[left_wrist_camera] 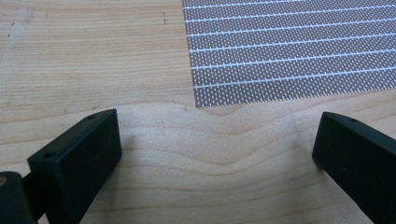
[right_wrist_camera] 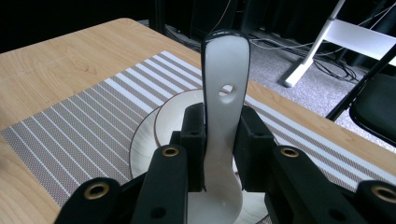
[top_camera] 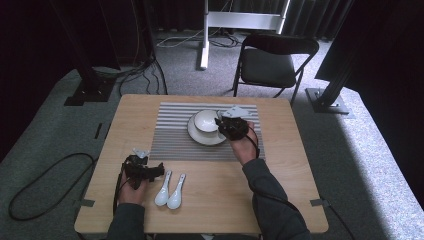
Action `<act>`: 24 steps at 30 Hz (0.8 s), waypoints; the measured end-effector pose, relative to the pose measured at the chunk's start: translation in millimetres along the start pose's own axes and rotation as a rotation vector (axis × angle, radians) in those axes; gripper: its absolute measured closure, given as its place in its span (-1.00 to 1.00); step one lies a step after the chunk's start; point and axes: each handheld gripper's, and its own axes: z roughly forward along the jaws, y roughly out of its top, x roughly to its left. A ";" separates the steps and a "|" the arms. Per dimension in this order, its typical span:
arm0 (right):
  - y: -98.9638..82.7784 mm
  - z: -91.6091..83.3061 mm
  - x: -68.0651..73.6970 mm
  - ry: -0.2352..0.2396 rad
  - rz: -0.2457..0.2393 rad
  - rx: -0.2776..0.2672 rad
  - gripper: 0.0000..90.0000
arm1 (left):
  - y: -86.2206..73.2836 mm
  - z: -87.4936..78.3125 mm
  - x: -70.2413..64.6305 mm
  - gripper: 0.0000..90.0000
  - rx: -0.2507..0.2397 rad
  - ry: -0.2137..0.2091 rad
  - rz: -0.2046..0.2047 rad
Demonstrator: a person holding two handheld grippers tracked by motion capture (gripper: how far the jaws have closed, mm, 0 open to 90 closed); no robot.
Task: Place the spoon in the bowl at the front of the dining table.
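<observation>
My right gripper (right_wrist_camera: 223, 135) is shut on a white ceramic spoon (right_wrist_camera: 225, 79). The spoon's holed handle points away from the camera and its scoop lies back toward the gripper body. Below it sits a white bowl (right_wrist_camera: 170, 123) on a white plate (right_wrist_camera: 142, 144). From above, the right gripper (top_camera: 220, 122) hovers at the right rim of the bowl (top_camera: 204, 120), which rests on the plate (top_camera: 199, 137) on the striped placemat (top_camera: 170, 135). My left gripper (top_camera: 159, 169) rests near the table's front left. Its jaws are open (left_wrist_camera: 217, 144) over bare wood, with nothing between them.
Two more white spoons (top_camera: 163, 189) (top_camera: 176, 191) lie side by side just right of the left gripper. The placemat's corner (left_wrist_camera: 289, 51) lies ahead of the left jaws. A black folding chair (top_camera: 272, 62) stands beyond the wooden table's (top_camera: 210, 210) far edge.
</observation>
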 end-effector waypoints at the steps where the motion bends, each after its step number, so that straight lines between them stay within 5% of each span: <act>1: 1.2 0.9 -0.8 0.001 -0.004 0.000 0.67 | 0.0 0.1 -0.1 -0.96 -0.001 0.000 -0.001; 24: 23.0 12.6 -19.1 -0.024 -0.023 0.013 0.68 | 0.0 0.0 -0.1 -0.96 -0.001 0.000 -0.001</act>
